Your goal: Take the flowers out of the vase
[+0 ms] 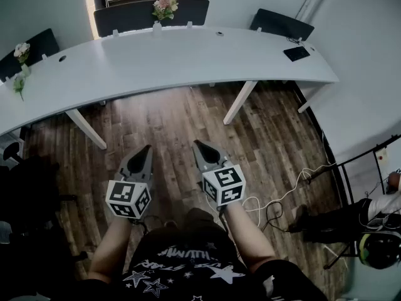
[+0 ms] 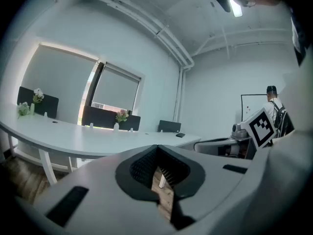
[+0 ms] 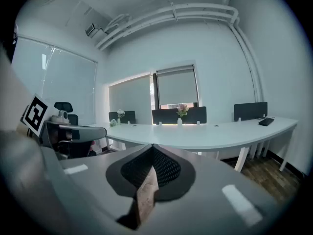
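Note:
A small white vase (image 1: pixel 157 26) with pink flowers (image 1: pixel 165 5) stands at the far edge of the long curved white table (image 1: pixel 188 58). The same pink flowers (image 2: pixel 121 115) show far off in the left gripper view, and the pink flowers (image 3: pixel 182 109) in their vase (image 3: pixel 179 122) sit straight ahead in the right gripper view. My left gripper (image 1: pixel 148 148) and right gripper (image 1: pixel 197 143) hover side by side over the wooden floor, well short of the table. Both are shut with nothing between the jaws.
More flowers (image 1: pixel 22 50) stand at the table's left end. A dark flat device (image 1: pixel 296 53) lies at its right end. Dark chairs (image 1: pixel 280 24) line the far side. Slanted white table legs (image 1: pixel 240 102) and cables (image 1: pixel 282 196) are on the floor; a person (image 1: pixel 351 221) is at right.

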Motion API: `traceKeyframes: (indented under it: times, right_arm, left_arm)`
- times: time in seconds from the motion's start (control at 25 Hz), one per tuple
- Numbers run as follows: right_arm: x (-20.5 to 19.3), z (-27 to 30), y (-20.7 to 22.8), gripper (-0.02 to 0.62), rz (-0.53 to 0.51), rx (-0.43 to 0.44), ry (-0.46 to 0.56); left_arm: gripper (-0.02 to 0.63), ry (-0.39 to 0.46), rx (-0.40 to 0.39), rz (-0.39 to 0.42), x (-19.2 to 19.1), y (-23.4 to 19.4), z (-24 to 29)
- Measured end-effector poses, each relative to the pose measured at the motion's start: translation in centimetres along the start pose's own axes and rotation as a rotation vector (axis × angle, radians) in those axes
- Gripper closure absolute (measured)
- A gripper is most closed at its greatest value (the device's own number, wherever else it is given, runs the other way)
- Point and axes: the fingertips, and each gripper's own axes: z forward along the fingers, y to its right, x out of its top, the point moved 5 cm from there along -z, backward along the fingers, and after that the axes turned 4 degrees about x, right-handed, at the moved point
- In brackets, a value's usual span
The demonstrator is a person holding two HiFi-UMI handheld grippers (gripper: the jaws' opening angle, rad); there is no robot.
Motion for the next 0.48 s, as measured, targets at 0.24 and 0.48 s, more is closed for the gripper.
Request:
traceKeyframes:
  times: [0.24, 0.48]
  right_arm:
    - [0.2, 0.3, -1.2, 0.594, 0.000, 0.014, 0.004]
    - [0.1, 0.6, -1.4, 0.594, 0.000, 0.014, 0.001]
  left_arm:
    - [0.597, 0.001, -0.006, 0.004, 0.2, -0.3, -0.7]
    - [0.597, 0.011, 0.001, -0.021, 0.0, -1.0, -0.9]
